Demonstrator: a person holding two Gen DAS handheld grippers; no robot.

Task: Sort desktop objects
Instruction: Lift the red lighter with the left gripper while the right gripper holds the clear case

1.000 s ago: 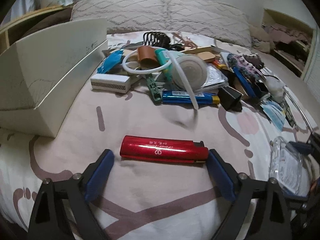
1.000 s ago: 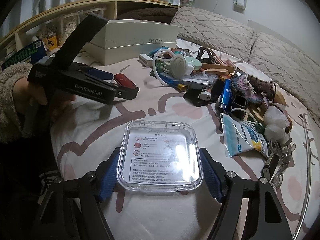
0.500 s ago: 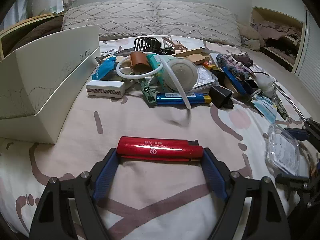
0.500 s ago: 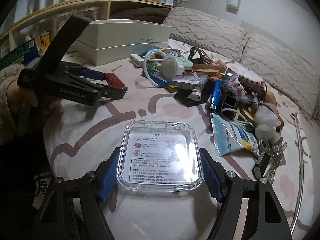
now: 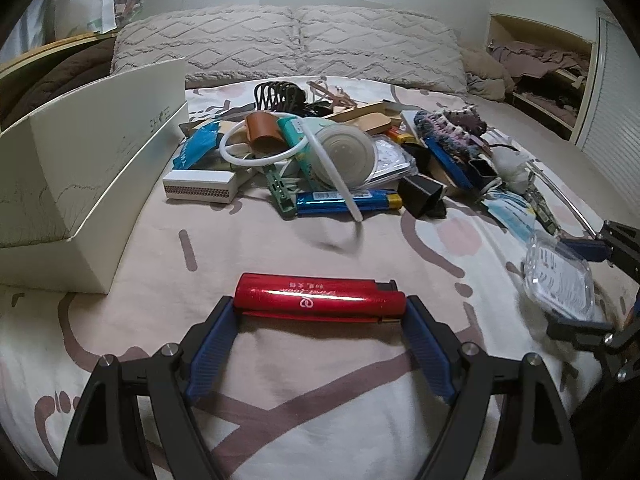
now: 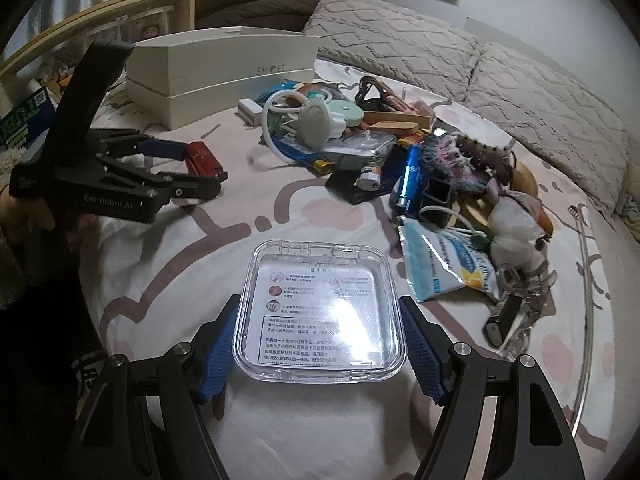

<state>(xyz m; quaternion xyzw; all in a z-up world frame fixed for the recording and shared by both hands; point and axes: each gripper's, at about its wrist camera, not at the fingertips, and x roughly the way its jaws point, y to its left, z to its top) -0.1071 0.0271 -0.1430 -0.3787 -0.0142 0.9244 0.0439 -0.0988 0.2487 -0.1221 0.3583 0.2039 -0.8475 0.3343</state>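
Note:
A red lighter (image 5: 320, 298) lies crosswise between the blue pads of my left gripper (image 5: 320, 312), which is shut on its two ends just over the patterned bed sheet. In the right wrist view that left gripper (image 6: 200, 164) holds the red lighter (image 6: 202, 156) at the left. My right gripper (image 6: 320, 308) is shut on a clear plastic box (image 6: 316, 280) with a printed label, one pad on each side. The left wrist view shows the same clear box (image 5: 560, 284) tilted in the right gripper (image 5: 568, 286) at the far right.
A white open cardboard box (image 5: 80, 184) stands on the left of the bed. A pile of small objects (image 5: 340, 160) fills the middle, with a blue lighter (image 5: 344, 202) at its near edge. Pillows (image 5: 288, 40) lie behind. A person's hand (image 6: 24, 216) holds the left gripper.
The left gripper's pads stood just off the lighter's ends and now press on both. The right gripper keeps its hold on the clear box, with little movement.

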